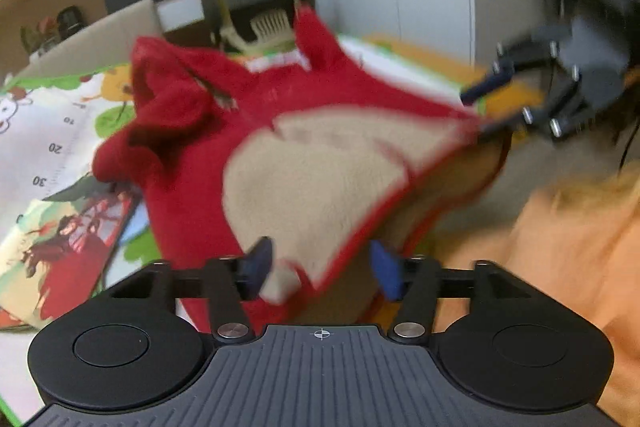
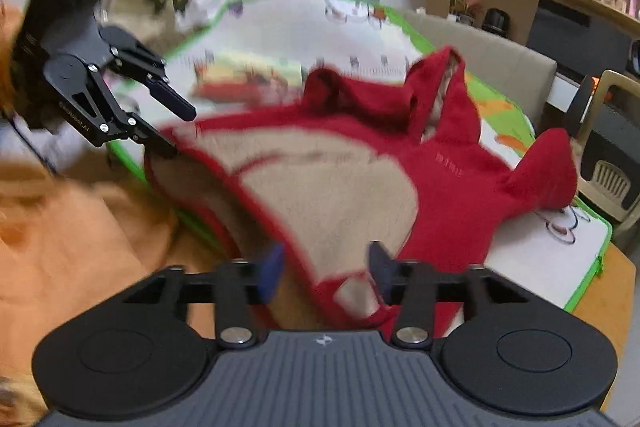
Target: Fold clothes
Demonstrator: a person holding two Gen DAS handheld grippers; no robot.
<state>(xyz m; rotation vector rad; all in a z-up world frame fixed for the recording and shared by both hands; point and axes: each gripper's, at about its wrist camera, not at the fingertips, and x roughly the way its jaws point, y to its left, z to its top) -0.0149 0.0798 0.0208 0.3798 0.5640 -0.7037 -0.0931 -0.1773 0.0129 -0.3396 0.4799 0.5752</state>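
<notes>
A red hoodie point(image 1: 188, 115) point(image 2: 452, 187) lies on a cartoon play mat point(image 1: 52, 131) point(image 2: 288, 27), hood away from me. Its hem is turned up, showing the beige fleece lining point(image 1: 312, 183) point(image 2: 332, 191). My left gripper point(image 1: 322, 267) point(image 2: 180, 133) has its fingers spread, with one hem corner lying between them. My right gripper point(image 2: 326, 267) point(image 1: 476, 111) is also spread at the other hem corner, with the cloth edge against its lower finger. Both views are motion blurred.
A picture book point(image 1: 68, 239) point(image 2: 248, 79) lies on the mat beyond the hoodie. A person's orange clothing point(image 1: 560, 247) point(image 2: 80, 235) fills the near side. A beige chair point(image 2: 608, 147) stands past the mat's right end, with cabinets behind it.
</notes>
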